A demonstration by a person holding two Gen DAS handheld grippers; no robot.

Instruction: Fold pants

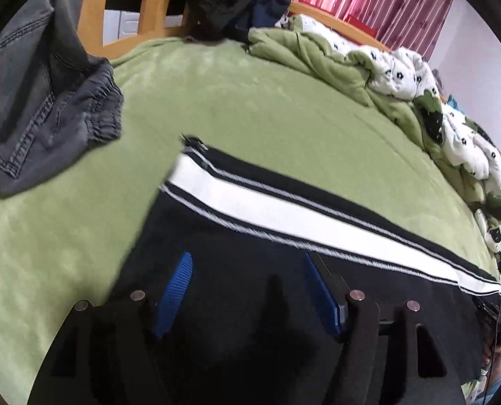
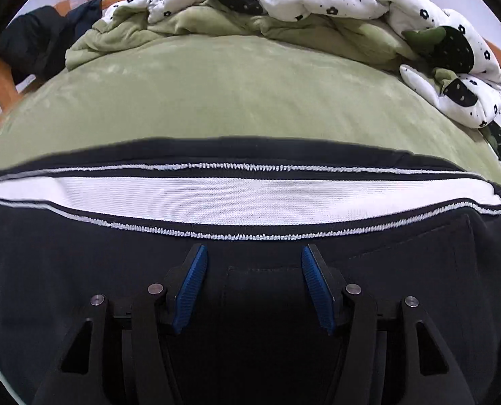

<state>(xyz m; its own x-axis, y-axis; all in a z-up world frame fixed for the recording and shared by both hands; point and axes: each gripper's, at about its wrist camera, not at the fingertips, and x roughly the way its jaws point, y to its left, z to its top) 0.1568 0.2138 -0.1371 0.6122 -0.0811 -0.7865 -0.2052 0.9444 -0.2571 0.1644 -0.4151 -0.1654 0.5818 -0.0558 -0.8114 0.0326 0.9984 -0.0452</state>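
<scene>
Black pants (image 1: 250, 290) with a broad white side stripe lie flat on the green bed sheet (image 1: 237, 108). They also fill the lower half of the right wrist view (image 2: 81, 270). My left gripper (image 1: 247, 263) is open, its blue pads spread just above the black cloth near the leg's end, where a zipper (image 1: 193, 141) shows. My right gripper (image 2: 254, 256) is open over the black cloth just below the white stripe (image 2: 250, 195), near a pocket seam. Neither holds anything.
Grey jeans (image 1: 37, 108) lie on the sheet at the left. A rumpled green and white flowered quilt (image 1: 402, 77) is piled along the far side, also in the right wrist view (image 2: 318, 3). Dark clothes (image 1: 230, 3) hang over the wooden bed frame (image 1: 95, 17).
</scene>
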